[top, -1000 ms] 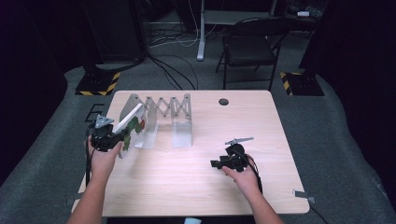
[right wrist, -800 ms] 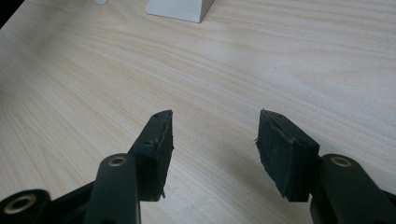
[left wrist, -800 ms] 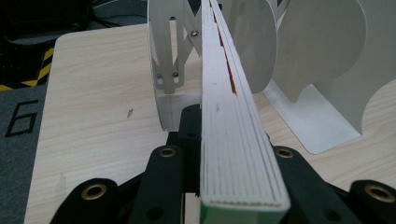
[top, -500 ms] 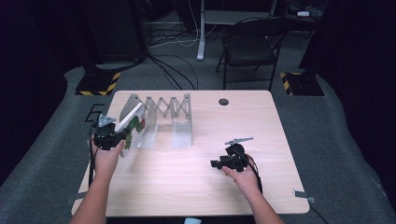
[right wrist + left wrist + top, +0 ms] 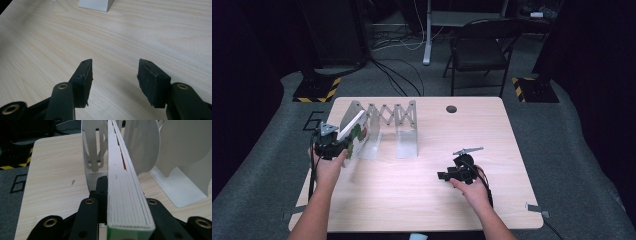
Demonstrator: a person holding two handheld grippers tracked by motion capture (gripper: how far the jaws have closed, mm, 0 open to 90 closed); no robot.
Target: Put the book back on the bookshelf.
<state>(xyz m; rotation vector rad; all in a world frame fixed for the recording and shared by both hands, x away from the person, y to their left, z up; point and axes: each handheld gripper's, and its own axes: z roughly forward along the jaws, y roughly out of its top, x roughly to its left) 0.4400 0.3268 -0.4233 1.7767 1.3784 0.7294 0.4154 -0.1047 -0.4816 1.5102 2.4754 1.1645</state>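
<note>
Wooden table (image 5: 412, 200): my left gripper (image 5: 333, 142) clamps a book (image 5: 353, 131) beside the white rack (image 5: 397, 125); my right gripper (image 5: 113, 80) gapes empty.

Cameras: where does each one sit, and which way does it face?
High view: above the person's side, facing forward and down on the table; both forearms, left gripper, right gripper.
Left gripper view: rides the left gripper, along jaws clamping a book.
Right gripper view: rides the right gripper, open jaws over bare wood.
Shared: the white expanding rack.
</note>
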